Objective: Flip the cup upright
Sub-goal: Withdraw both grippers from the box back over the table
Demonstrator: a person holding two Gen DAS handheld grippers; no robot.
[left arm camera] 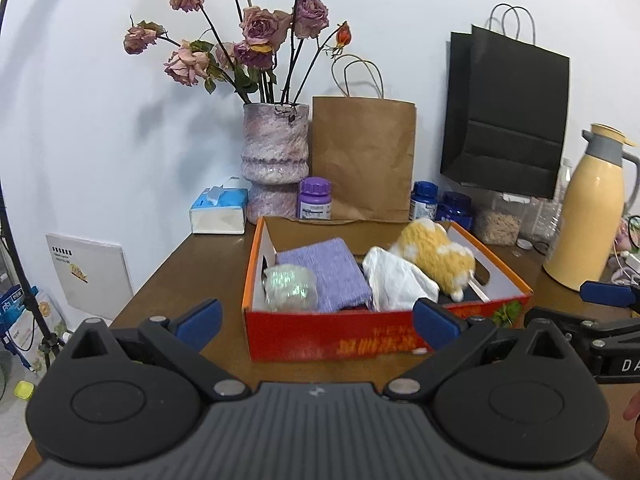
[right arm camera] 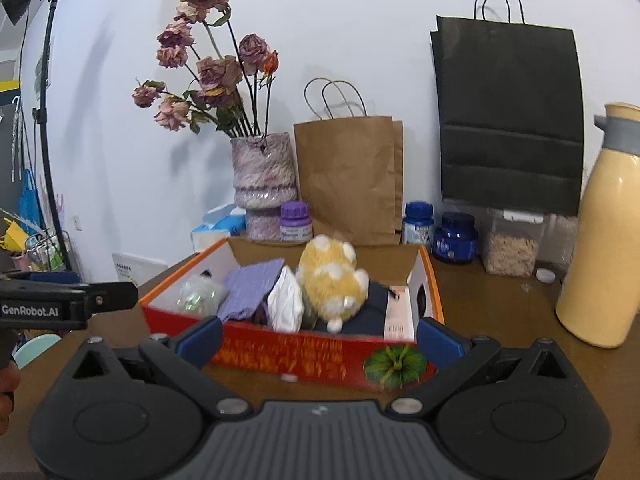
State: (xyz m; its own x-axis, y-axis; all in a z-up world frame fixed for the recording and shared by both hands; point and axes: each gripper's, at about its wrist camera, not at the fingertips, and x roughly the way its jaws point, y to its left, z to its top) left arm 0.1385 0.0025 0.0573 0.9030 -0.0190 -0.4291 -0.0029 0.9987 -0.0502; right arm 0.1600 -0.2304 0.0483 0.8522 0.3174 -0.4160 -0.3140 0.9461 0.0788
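I have both grippers held above the near edge of a brown wooden table (left arm camera: 188, 264), side by side, facing a red cardboard box (left arm camera: 360, 336). The left gripper (left arm camera: 316, 322) has its blue-padded fingers spread wide with nothing between them; the right gripper (right arm camera: 320, 340) is spread just the same and grips nothing. In the left view I can see the right gripper's side at the far right edge, and in the right view the left one shows at the left edge.

I cannot find a cup in either view, so I cannot say where it lies.

The box holds a folded purple cloth (left arm camera: 328, 276), a crumpled white cloth (left arm camera: 396, 276), a yellow and white plush toy (left arm camera: 436, 256) and an iridescent wrapped bundle (left arm camera: 290, 286) in its left corner.

Behind the box, against the white wall, stands a mottled pink vase (left arm camera: 276, 152) of dried roses (left arm camera: 256, 24), with a tissue box (left arm camera: 218, 212) to its left and a purple-capped bottle (left arm camera: 315, 198) to its right. A brown paper bag (left arm camera: 362, 160) stands next to that bottle, then two blue jars (right arm camera: 436, 232) and a clear container of grain (right arm camera: 510, 248). A black paper bag (right arm camera: 508, 112) hangs on the wall. A yellow thermos jug (right arm camera: 604, 248) stands at the right.
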